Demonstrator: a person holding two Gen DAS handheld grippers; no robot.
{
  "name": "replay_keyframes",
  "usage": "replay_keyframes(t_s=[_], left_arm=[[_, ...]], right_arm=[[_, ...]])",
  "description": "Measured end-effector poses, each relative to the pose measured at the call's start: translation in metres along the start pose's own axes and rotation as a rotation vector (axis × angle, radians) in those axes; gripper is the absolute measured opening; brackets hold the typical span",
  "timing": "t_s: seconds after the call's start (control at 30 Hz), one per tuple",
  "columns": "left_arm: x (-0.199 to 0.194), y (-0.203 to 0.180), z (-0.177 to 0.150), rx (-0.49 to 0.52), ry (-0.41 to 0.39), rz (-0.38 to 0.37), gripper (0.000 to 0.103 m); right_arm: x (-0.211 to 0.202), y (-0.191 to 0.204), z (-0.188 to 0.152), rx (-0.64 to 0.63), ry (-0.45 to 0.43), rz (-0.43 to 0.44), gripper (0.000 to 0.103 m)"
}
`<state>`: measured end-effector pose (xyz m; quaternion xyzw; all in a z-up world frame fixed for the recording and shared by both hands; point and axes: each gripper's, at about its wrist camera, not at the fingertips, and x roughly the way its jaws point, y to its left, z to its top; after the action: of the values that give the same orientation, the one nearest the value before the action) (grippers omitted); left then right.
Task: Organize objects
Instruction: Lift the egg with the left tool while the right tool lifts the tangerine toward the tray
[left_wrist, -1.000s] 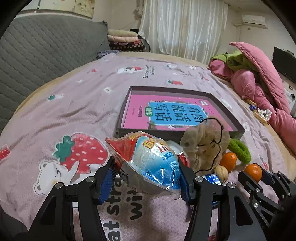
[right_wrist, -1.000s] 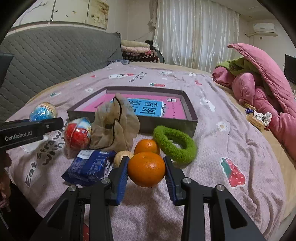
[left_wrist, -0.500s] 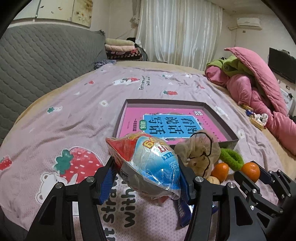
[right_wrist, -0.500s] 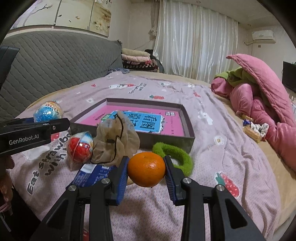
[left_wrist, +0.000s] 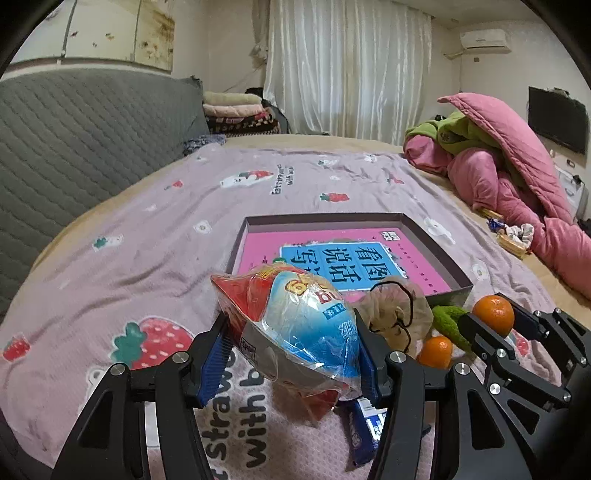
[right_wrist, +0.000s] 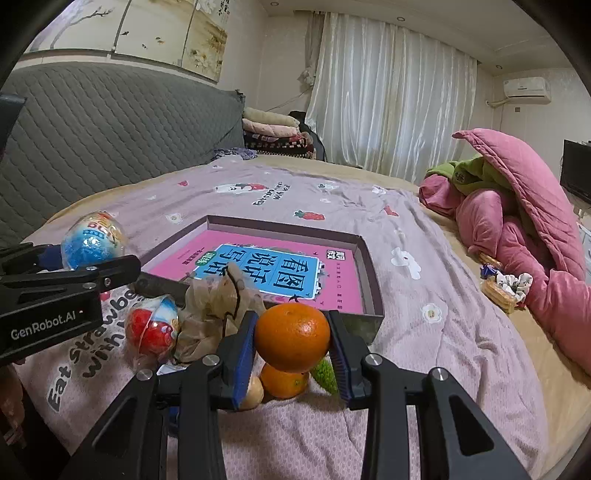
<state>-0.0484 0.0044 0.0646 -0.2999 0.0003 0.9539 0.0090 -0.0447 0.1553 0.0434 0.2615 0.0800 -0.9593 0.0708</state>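
Note:
My left gripper (left_wrist: 291, 354) is shut on a wrapped blue-and-red toy egg (left_wrist: 295, 325), held above the bedspread; the same egg (right_wrist: 92, 240) shows at the left of the right wrist view. My right gripper (right_wrist: 291, 345) is shut on an orange (right_wrist: 292, 336), which the left wrist view shows (left_wrist: 493, 315) at its right edge. Ahead lies a shallow grey box (left_wrist: 432, 245) with a pink-and-blue book (right_wrist: 266, 273) inside. On the spread below sit a second orange (right_wrist: 284, 384), a red wrapped egg (right_wrist: 151, 328), a tan cloth pouch (right_wrist: 214, 310), a green hair ring (left_wrist: 448, 321) and a blue packet (left_wrist: 364, 432).
A purple strawberry-print bedspread (left_wrist: 155, 229) covers the bed. The grey quilted headboard (right_wrist: 92, 129) rises at left. Pink and green bedding (right_wrist: 517, 206) is piled at right, with small snacks (right_wrist: 502, 284) beside it. Folded blankets (left_wrist: 236, 110) are stacked at the far end.
Both grippers have risen a little with their loads; the box and the loose items below now sit lower and further off in both views. The grips are unchanged.

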Motion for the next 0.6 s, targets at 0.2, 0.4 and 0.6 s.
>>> replay_keyframes(t_s=[0.2, 0.4, 0.6], left_arm=[[0.000, 0.001, 0.005, 0.008, -0.015, 0.007, 0.061], [0.003, 0.000, 0.009, 0.017, -0.021, 0.009, 0.061], [0.007, 0.001, 0.016, 0.013, -0.036, 0.012, 0.061]], right_arm=[[0.002, 0.000, 0.006, -0.003, -0.008, -0.004, 0.037], [0.007, 0.000, 0.011, -0.007, -0.012, -0.008, 0.037], [0.012, -0.003, 0.018, 0.004, -0.015, -0.010, 0.037]])
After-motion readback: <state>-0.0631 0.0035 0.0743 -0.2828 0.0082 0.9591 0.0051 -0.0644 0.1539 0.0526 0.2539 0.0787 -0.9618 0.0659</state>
